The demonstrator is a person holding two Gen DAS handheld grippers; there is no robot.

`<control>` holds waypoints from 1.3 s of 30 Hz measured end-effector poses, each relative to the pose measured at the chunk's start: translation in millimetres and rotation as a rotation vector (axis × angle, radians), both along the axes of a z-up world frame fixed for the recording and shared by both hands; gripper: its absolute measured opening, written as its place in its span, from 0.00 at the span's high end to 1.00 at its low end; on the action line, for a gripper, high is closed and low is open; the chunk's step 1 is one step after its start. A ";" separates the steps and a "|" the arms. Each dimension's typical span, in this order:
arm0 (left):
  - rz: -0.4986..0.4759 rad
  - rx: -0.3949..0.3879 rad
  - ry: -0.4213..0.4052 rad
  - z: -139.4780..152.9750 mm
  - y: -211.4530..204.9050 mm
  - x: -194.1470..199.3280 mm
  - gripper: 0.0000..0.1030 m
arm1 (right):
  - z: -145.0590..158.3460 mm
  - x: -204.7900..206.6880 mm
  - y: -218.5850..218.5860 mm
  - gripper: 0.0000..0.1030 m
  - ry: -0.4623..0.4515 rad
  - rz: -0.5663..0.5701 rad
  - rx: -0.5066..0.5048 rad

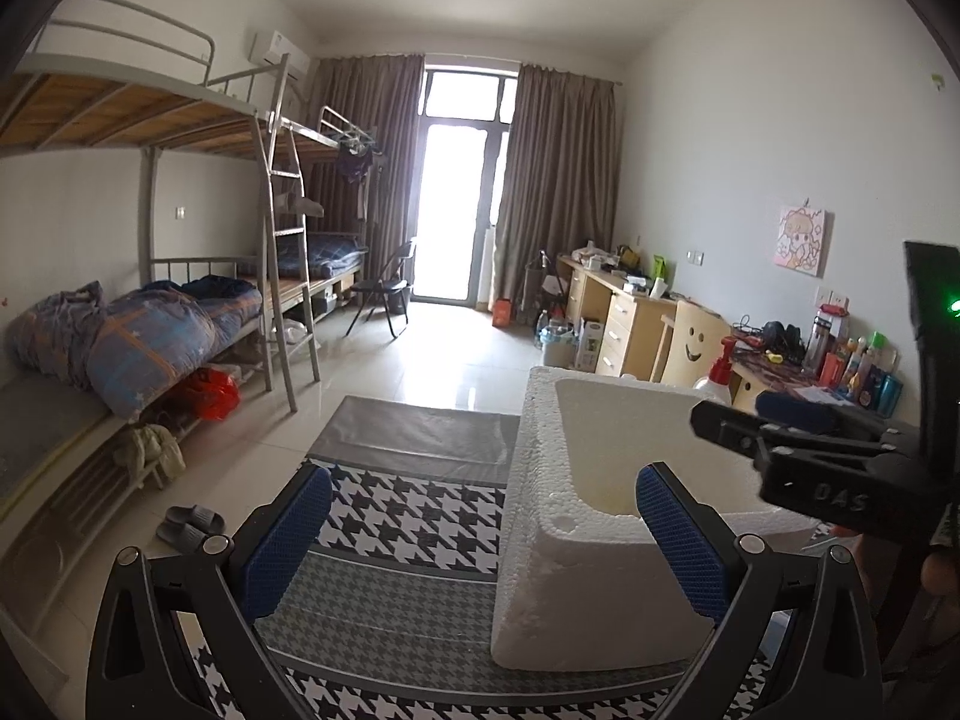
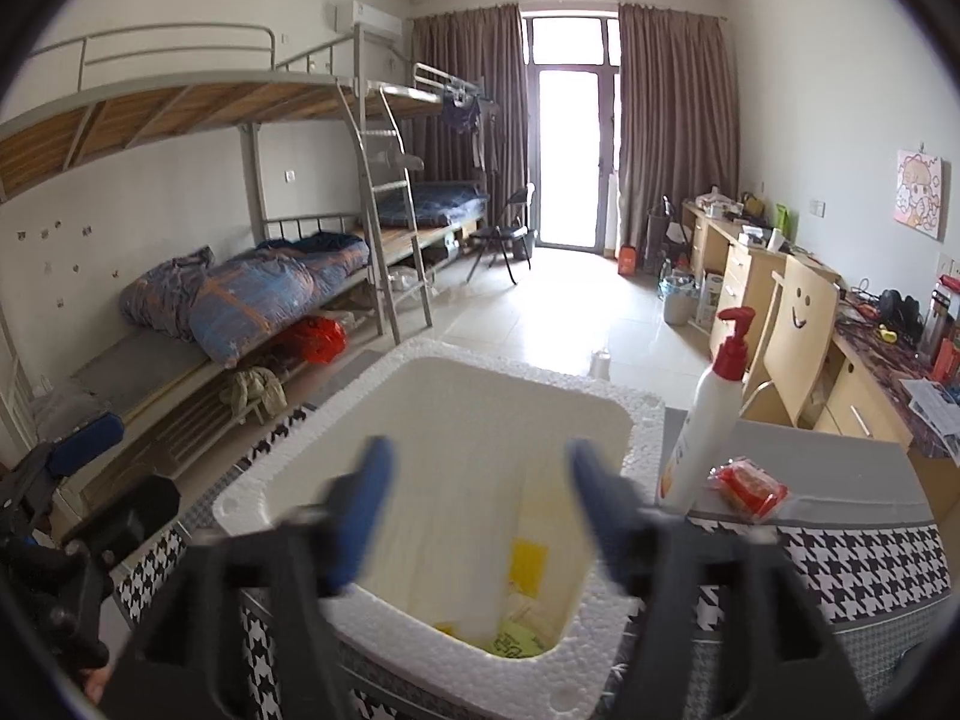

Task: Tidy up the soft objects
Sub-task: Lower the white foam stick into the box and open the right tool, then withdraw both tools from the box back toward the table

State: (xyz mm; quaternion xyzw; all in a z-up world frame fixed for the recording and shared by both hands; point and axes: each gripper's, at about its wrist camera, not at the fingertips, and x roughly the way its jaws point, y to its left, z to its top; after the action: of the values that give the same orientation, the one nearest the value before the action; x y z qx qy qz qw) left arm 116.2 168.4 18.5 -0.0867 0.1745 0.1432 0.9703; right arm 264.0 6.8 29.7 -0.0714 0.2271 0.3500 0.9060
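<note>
Hovering over the houndstooth-covered table (image 1: 414,516), I keep my left gripper (image 1: 480,534) spread wide with nothing between its blue pads, its right finger at the near wall of the white foam box (image 2: 420,360), probably ready to steady it. Further right, my right gripper (image 2: 474,510) hangs above the box's open mouth, jaws parted and empty, blurred in its own view. Directly below them, yellow and pale soft packets (image 2: 522,606) lie on the box floor, which I judge is where the soft things are collected. Just right of the box stands a white pump bottle (image 2: 708,414) with a red top, and beside it a red wrapped packet (image 2: 747,489) waits on the table, likely my next pick.
</note>
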 end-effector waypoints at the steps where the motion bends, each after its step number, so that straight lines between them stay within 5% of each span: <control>1: 0.001 0.000 0.002 -0.2 -0.6 0.3 0.01 | 1.7 -1.2 -1.4 0.24 -0.004 0.005 0.002; 15: 0.012 0.011 -0.003 3.6 -2.9 -1.0 0.01 | 9.3 -7.7 -16.0 0.23 -0.029 -0.001 0.025; 22: 0.003 0.023 0.000 4.8 -9.4 -2.7 0.01 | 13.4 -10.3 -32.3 0.04 -0.032 -0.025 0.077; 39: -0.051 0.048 -0.013 14.4 -39.9 -5.3 0.01 | 13.9 -20.1 -59.2 0.04 -0.050 -0.053 0.086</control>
State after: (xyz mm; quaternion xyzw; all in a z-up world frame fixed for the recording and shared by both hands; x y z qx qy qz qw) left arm 110.9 128.5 32.9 -0.0600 0.1670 0.1218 0.9766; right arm 243.9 -52.3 43.6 -0.0351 0.1912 0.3336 0.9225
